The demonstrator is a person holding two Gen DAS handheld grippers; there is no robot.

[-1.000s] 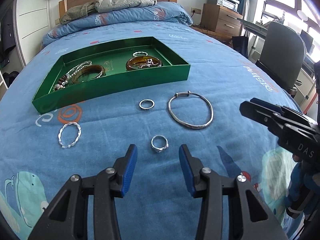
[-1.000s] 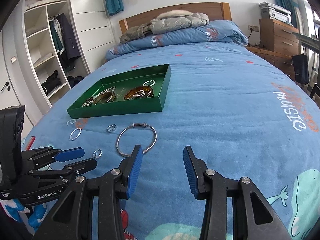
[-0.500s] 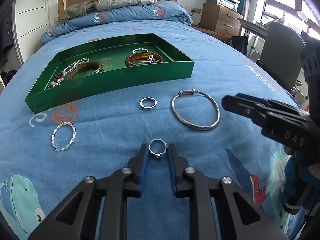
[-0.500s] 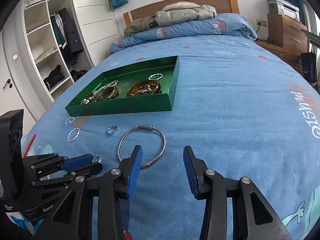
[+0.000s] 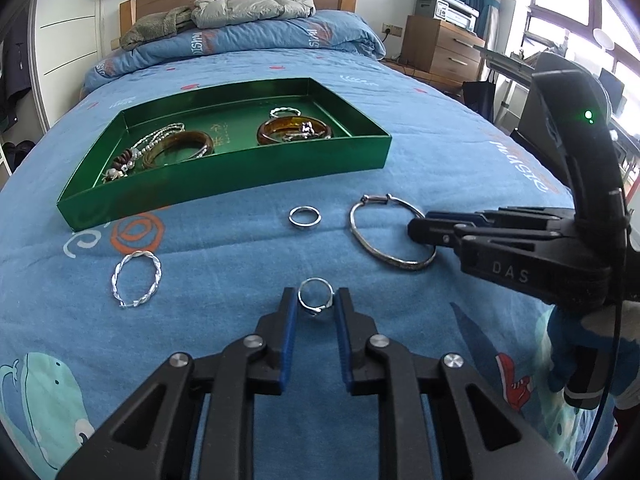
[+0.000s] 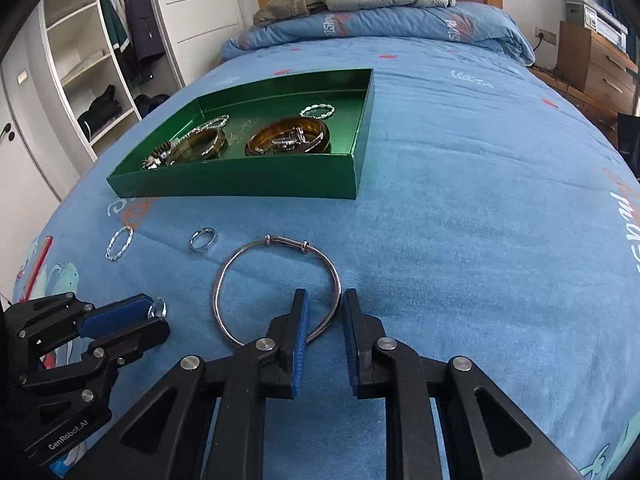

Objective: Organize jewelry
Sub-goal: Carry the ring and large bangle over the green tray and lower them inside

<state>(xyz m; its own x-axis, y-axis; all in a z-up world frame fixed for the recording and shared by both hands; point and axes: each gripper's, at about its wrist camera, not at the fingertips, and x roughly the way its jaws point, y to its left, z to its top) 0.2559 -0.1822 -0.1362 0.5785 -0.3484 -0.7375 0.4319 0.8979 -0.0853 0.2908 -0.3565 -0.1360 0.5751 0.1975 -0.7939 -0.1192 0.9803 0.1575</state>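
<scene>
Left to right on the bed (image 5: pixel 440 152): twisted silver bracelet (image 5: pixel 137 278) and plain ring (image 5: pixel 305 216) lie loose where they were, in front of the green tray (image 5: pixel 224 184). Your left hand-held gripper (image 5: pixel 316 306) has narrowed since a second ago and now brackets the small silver ring (image 5: pixel 315 296), pads at its sides, grasp not clearly firm. Your right hand-held gripper (image 6: pixel 324 312), wide before, has advanced and narrowed around the near rim of the large silver bangle (image 6: pixel 276 284), not yet clenched; bangle flat on bed.
</scene>
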